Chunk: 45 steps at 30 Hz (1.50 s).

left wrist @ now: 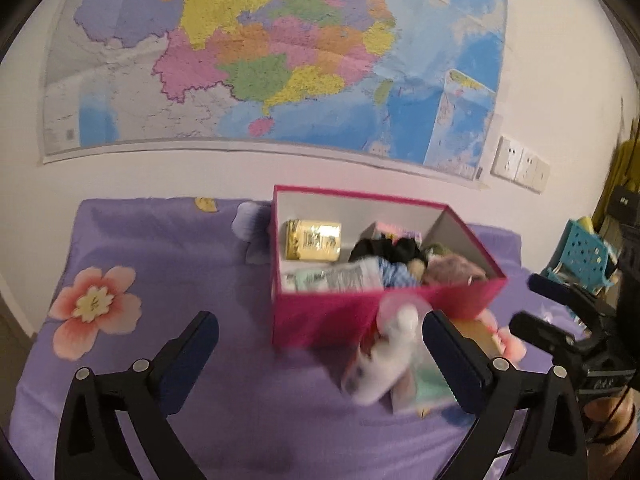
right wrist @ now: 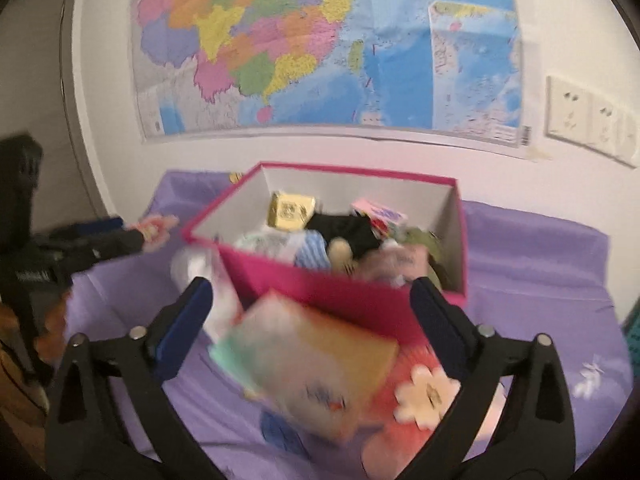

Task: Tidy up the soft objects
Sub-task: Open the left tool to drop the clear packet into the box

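Observation:
A pink box (left wrist: 332, 320) stands open on the purple bedsheet (left wrist: 160, 264). It holds a gold pack (left wrist: 314, 240), black cloth (left wrist: 384, 248), a white pack (left wrist: 340, 276) and a pinkish plush (left wrist: 452, 270). A blurred white plush toy (left wrist: 384, 364) lies in front of the box, near the right finger of my open left gripper (left wrist: 320, 318), with no pad pressing on it. My right gripper (right wrist: 310, 284) is open too. A blurred orange-and-green pack (right wrist: 312, 360) sits between its fingers, untouched by the pads. The box (right wrist: 320, 292) is just beyond it.
A large map (left wrist: 260, 60) and wall sockets (left wrist: 520, 164) are on the wall behind the bed. A blue plastic basket (left wrist: 584, 252) stands off the bed's right side. A door frame (right wrist: 72, 80) is at the left. The right gripper (left wrist: 528, 300) shows in the left wrist view.

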Each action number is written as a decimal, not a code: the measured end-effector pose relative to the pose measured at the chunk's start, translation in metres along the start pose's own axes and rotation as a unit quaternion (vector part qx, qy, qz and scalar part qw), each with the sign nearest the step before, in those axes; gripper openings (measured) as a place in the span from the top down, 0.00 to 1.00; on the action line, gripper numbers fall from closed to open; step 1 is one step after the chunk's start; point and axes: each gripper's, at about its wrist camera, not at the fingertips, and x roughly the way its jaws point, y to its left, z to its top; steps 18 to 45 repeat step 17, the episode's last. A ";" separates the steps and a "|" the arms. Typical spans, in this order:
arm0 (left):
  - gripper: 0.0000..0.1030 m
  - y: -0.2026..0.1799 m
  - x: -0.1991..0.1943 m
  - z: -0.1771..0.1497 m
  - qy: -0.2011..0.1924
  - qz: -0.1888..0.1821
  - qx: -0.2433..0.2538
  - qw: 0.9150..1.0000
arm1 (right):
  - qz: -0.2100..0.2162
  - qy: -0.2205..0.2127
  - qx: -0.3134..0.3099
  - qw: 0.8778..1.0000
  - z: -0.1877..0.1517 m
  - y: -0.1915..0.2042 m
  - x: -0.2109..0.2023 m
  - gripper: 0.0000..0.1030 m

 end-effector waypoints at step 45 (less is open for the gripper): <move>0.00 -0.045 -0.028 -0.062 0.014 0.069 0.041 0.997 | -0.004 0.031 0.018 0.999 -0.063 0.030 -0.030 0.03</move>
